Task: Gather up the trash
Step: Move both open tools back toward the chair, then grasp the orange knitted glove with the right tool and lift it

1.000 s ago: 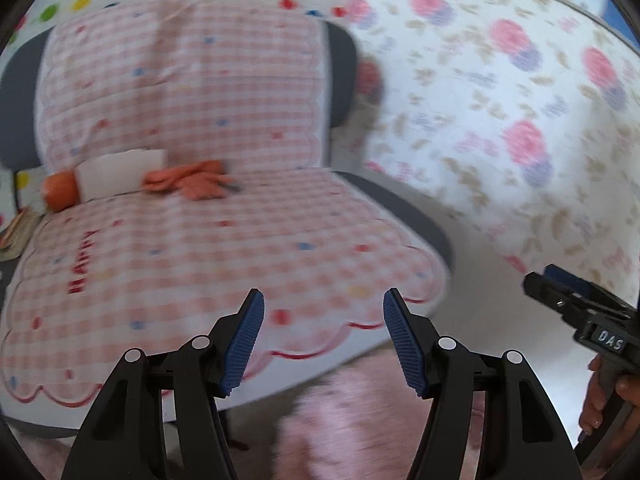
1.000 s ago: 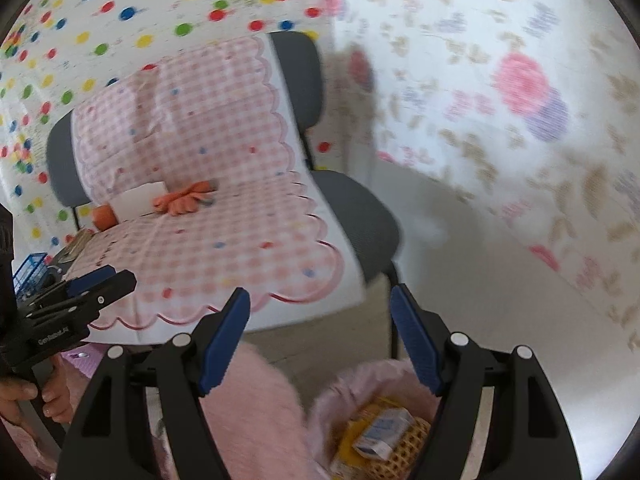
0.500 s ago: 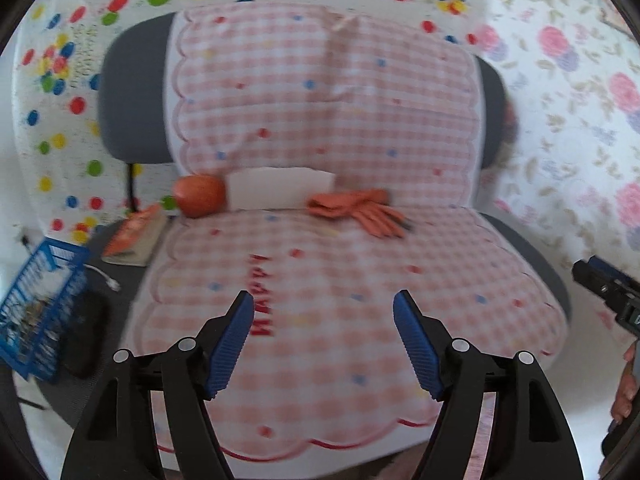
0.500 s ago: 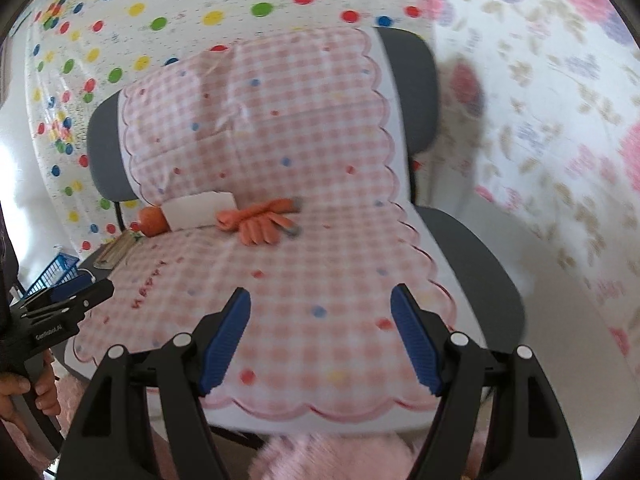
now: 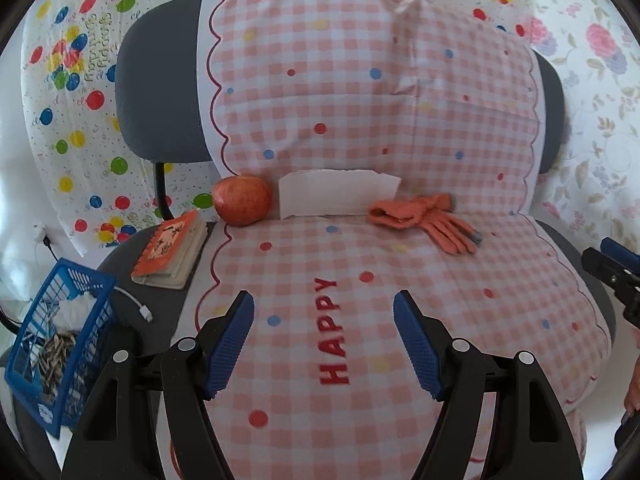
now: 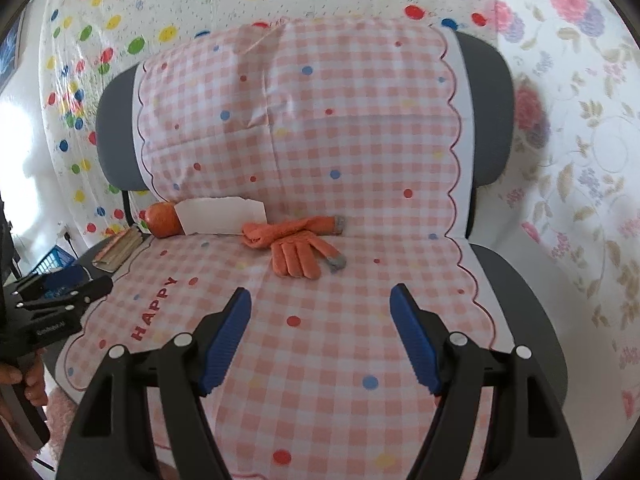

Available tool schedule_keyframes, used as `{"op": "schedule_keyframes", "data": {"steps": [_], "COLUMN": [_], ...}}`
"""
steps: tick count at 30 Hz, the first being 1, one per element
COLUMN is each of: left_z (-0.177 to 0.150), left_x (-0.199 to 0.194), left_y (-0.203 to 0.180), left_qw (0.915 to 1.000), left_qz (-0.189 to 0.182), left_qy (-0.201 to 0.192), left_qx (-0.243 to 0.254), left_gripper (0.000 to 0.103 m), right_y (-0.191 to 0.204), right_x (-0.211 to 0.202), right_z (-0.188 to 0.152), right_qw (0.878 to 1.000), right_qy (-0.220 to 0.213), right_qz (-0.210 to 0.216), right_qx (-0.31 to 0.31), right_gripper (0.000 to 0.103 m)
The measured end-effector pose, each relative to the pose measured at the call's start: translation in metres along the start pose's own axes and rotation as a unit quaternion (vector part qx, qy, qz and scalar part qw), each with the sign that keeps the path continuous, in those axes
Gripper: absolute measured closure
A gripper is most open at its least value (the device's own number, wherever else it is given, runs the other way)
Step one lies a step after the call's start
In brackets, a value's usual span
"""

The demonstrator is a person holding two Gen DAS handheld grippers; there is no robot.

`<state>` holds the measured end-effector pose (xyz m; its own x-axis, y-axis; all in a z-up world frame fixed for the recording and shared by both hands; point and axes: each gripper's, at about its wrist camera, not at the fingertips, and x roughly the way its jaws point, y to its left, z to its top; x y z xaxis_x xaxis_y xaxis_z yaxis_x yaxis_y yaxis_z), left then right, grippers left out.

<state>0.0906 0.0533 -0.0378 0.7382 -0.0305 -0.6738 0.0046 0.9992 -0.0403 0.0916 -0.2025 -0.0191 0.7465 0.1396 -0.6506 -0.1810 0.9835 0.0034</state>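
A torn white paper scrap leans against the chair back where it meets the seat. A red apple sits just left of it, and orange gloves lie to its right. My left gripper hovers open over the front of the pink checked seat cover, nothing between its blue pads. My right gripper is also open and empty above the seat, nearer the gloves. Each gripper shows at the edge of the other's view.
A small orange notebook lies on the grey seat left of the cover. A blue plastic basket with paper bits and seed husks stands lower left, beside a white cable. Balloon and floral sheets hang behind the chair.
Both views have swung left from the floral sheet and floor onto the chair, which now fills the frames. The left jaws stand a little wider than a second ago.
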Motion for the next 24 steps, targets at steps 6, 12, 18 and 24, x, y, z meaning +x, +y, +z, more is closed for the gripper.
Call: {"op": "schedule_keyframes", "data": {"steps": [6, 12, 18, 24], "left_z": [0.016, 0.023, 0.029, 0.034], "left_x": [0.029, 0.059, 0.077, 0.083], "left_y": [0.018, 0.027, 0.025, 0.024], "left_qw": [0.9994, 0.9994, 0.9995, 0.9993], "left_qz": [0.034, 0.027, 0.02, 0.023], "left_qy": [-0.011, 0.004, 0.014, 0.02], "left_qx": [0.001, -0.02, -0.022, -0.024], "left_gripper": [0.03, 0.021, 0.021, 0.021], "right_y": [0.0, 0.006, 0.008, 0.021], "right_x": [0.056, 0.12, 0.197, 0.231], "right_z": [0.01, 0.023, 0.042, 0.051], "right_qw": [1.0, 0.998, 0.993, 0.988], "right_qy": [0.016, 0.051, 0.11, 0.142], "right_qz": [0.004, 0.035, 0.047, 0.061], "right_qx": [0.0, -0.013, -0.013, -0.025], "right_gripper": [0.032, 0.032, 0.032, 0.036]}}
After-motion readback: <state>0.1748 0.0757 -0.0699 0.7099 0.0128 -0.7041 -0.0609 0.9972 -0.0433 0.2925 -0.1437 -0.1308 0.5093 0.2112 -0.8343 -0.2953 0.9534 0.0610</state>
